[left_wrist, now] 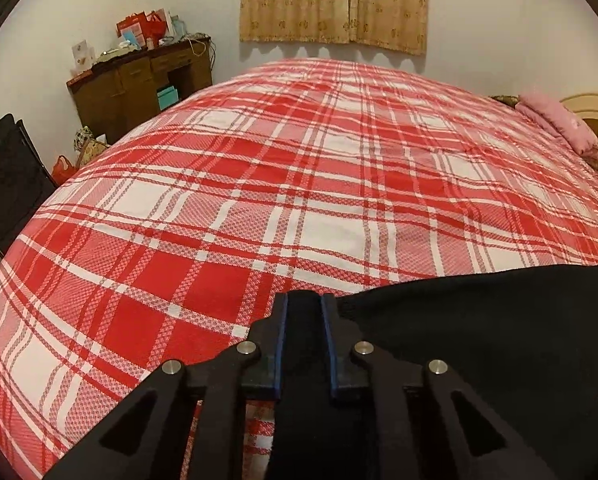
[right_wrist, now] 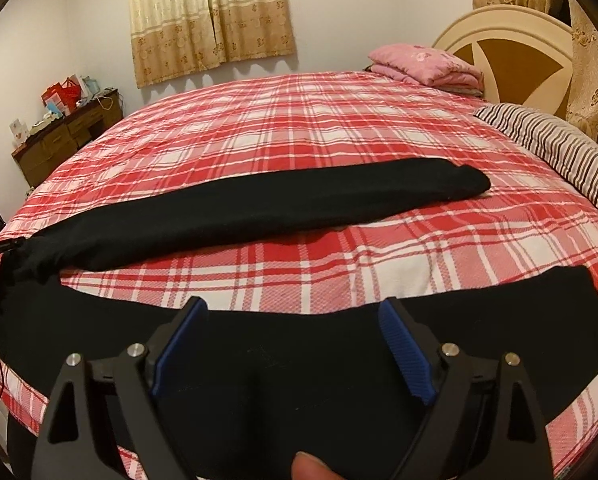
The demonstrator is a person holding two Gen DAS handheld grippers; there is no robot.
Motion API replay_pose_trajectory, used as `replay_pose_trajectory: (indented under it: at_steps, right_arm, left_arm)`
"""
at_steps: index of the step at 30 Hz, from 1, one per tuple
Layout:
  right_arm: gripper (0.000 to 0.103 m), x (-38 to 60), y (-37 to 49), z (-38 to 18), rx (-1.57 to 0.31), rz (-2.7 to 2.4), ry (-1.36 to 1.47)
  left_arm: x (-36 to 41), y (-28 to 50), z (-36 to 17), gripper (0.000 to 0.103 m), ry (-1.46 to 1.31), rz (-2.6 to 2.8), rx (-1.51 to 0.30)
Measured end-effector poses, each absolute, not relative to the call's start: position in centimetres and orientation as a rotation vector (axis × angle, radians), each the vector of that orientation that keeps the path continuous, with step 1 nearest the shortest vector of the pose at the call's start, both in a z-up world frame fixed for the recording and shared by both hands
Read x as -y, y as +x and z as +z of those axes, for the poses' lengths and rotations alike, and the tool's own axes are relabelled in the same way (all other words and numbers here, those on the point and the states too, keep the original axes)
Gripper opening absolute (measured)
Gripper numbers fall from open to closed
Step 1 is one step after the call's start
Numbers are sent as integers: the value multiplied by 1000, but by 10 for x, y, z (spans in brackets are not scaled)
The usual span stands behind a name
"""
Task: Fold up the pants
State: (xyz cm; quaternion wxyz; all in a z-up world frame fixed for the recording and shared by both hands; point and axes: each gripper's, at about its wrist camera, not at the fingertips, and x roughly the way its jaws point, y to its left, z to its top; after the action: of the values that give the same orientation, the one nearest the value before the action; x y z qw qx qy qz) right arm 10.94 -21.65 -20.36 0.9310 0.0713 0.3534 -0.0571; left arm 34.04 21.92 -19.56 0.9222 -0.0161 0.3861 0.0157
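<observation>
Black pants [right_wrist: 259, 208] lie spread on a bed covered by a red and white plaid sheet [right_wrist: 339, 128]. One leg stretches across the middle of the bed; the other leg [right_wrist: 499, 320] runs along the near edge. My right gripper [right_wrist: 293, 306] hangs open and wide over this near leg, with its blue pads [right_wrist: 403, 344] apart and cloth below them. In the left wrist view the pants [left_wrist: 479, 320] fill the lower right. My left gripper [left_wrist: 303, 300] is shut on a fold of that black cloth at the pants' left end.
A folded pink quilt [right_wrist: 427, 64] and a striped pillow [right_wrist: 559, 148] lie by the cream headboard [right_wrist: 511, 48] at the right. A cluttered wooden desk [left_wrist: 139, 80] and a black chair [left_wrist: 7, 168] stand left of the bed. A person's fingertip [right_wrist: 311, 466] shows at the bottom.
</observation>
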Motion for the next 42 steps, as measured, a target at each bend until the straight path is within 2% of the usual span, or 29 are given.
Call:
replay_pose_trajectory:
  at_steps: [10, 17, 25, 36, 37, 39, 41, 42]
  right_arm:
    - [89, 294, 119, -175, -680, -233, 220]
    - [81, 373, 143, -163, -679, -375, 221]
    - [76, 450, 216, -181, -758, -375, 327]
    - [75, 473, 298, -225, -896, -272, 307]
    - [74, 472, 301, -227, -908, -255, 310]
    - [59, 470, 309, -236, -959, -207, 312]
    - [54, 465, 310, -240, -977, -210, 265]
    - [43, 462, 309, -240, -979, -202, 249]
  left_arm:
    - [-222, 337, -197, 14, -54, 7, -773]
    - [-215, 337, -200, 14, -8, 27, -781]
    - [-210, 339, -203, 15, 29, 49, -789]
    - [-206, 342, -207, 15, 54, 61, -791]
    - [-205, 342, -207, 15, 55, 62, -791]
    - [-205, 343, -207, 15, 59, 63, -794]
    - [-204, 344, -207, 15, 66, 65, -799]
    - [-203, 345, -207, 15, 70, 65, -803]
